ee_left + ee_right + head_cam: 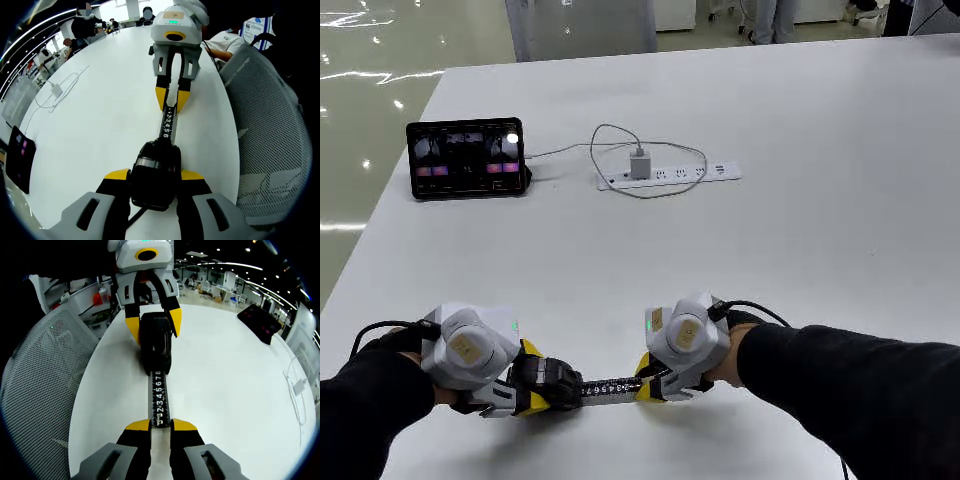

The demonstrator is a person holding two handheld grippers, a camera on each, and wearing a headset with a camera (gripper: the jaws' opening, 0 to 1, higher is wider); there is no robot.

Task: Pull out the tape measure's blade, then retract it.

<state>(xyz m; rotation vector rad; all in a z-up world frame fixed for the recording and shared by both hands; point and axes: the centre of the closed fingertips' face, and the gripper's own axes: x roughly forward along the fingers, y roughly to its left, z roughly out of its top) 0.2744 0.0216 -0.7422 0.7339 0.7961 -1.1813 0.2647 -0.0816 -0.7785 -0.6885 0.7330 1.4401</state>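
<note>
Pull-out looks to be the step in hand. At the near edge of the desk [720, 260], the left gripper [535, 387] has its fingers [118, 176] closed around the black case [556, 383], one yellow tip on each side. Just to the right of it, the right gripper [648, 388] has its fingers [138, 425] pinched narrow on the free end of the blade [610, 386]. A short run of blade spans the gap between the two, close to the desk, and in the right gripper view the printed numbers read up to eight at the case mouth. So I judge the blade barely started and the retraction not yet due. The next move calls for the right gripper to draw away to the right, straight along the blade's line, while the left one holds the case steady and level. A twist or a sideways pull would likely kink the blade or slip its end from the pinch. After that the end should be eased back toward the case, not let go to snap.
</note>
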